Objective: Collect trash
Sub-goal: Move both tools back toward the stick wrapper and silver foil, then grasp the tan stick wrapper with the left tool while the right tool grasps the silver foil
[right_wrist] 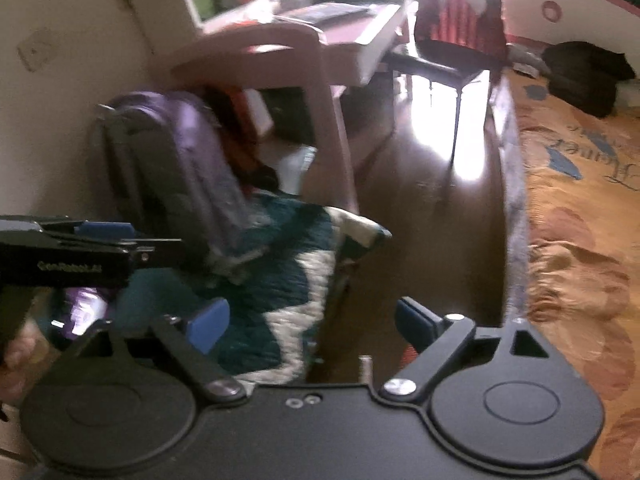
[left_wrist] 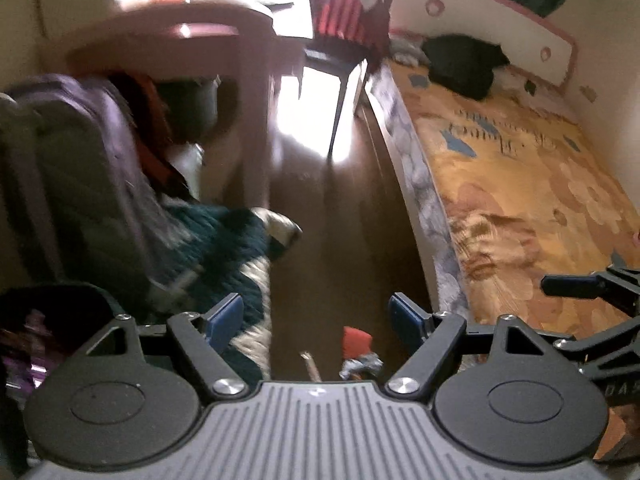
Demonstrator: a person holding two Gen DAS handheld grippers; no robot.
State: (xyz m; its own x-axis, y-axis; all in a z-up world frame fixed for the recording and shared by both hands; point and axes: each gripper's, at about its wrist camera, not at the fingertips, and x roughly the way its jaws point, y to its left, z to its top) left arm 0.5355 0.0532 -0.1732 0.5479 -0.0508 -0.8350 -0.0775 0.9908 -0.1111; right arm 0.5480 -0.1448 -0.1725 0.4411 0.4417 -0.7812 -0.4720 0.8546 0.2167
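The pictures are blurry, and the trash (left_wrist: pixel 356 350) on the brown wood floor (left_wrist: pixel 340 220) is half hidden behind the left gripper (left_wrist: pixel 316 316): a red scrap, a crinkly silver bit and a thin stick that points up the picture. Both the left and the right gripper (right_wrist: pixel 312 322) have their blue fingers (left_wrist: pixel 224 314) wide apart, holding nothing. A bumpy green and white blanket (right_wrist: pixel 280 300) lies left of the trash, and the flowery orange bed (left_wrist: pixel 520 200) is on the right.
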